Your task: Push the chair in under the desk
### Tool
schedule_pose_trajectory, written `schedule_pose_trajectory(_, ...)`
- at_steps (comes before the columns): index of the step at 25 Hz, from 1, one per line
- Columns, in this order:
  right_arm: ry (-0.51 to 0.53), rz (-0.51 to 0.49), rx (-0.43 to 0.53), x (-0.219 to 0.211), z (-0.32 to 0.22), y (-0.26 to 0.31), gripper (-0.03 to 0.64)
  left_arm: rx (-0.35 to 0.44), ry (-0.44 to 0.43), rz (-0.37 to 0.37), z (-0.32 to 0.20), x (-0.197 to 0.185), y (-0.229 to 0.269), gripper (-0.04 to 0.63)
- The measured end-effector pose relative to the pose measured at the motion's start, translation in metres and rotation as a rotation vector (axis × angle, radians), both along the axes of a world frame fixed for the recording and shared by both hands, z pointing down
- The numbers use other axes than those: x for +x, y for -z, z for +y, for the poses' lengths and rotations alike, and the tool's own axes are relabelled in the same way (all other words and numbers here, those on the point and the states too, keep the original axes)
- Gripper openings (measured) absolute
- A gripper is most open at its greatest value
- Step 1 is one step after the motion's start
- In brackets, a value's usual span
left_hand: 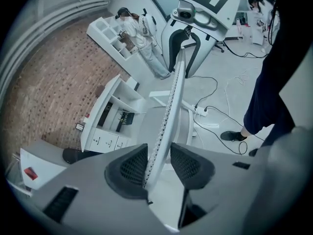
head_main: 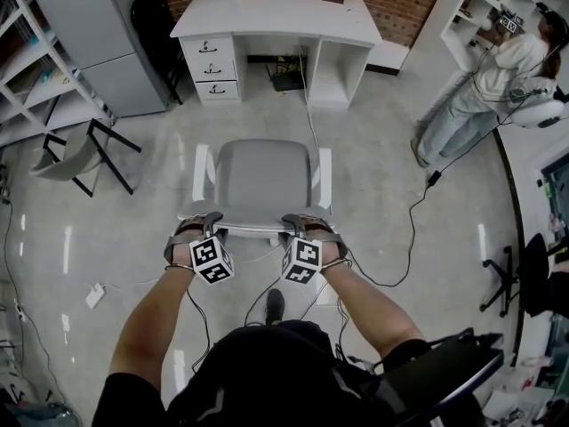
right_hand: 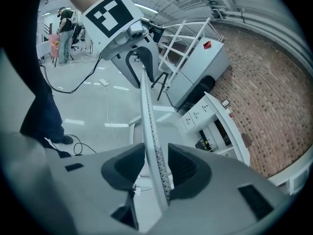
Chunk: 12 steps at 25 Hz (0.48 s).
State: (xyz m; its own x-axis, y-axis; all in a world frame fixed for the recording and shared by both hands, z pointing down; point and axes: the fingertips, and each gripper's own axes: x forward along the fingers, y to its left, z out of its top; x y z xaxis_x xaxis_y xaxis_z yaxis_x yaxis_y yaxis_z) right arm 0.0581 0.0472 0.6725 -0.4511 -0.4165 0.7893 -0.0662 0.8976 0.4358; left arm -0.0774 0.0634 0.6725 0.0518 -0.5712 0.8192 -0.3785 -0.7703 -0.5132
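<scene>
A grey-and-white chair (head_main: 262,176) stands on the floor facing the white desk (head_main: 276,16), with a stretch of floor between them. Its thin perforated backrest (head_main: 258,229) is nearest me. My left gripper (head_main: 206,229) is shut on the backrest's left part and my right gripper (head_main: 298,229) on its right part. In the left gripper view the backrest (left_hand: 171,102) runs edge-on between that gripper's (left_hand: 159,163) dark pads. The right gripper view shows the same backrest (right_hand: 148,116) held in its gripper (right_hand: 156,168). The desk's knee space (head_main: 276,60) is open.
A grey folding chair (head_main: 80,154) and a grey cabinet (head_main: 107,43) stand at the left. A black chair (head_main: 156,16) is beside the desk's drawers. A person (head_main: 498,78) stands by shelves at the right. Cables (head_main: 409,229) trail over the floor.
</scene>
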Motion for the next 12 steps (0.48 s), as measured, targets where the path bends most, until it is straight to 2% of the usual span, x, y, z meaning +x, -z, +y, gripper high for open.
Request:
schedule_pose_trajectory(6, 0.035, 0.013, 0.036, -0.0009, 0.0005, -0.0038, 0.135, -0.045, -0.025, -0.042, -0.0009, -0.0016, -0.0064, 0.144)
schedule_pose_trajectory(12, 0.067, 0.032, 0.014, -0.0014, 0.002, -0.0077, 0.118, -0.059, -0.026, -0.087, -0.0021, -0.0017, -0.0102, 0.137)
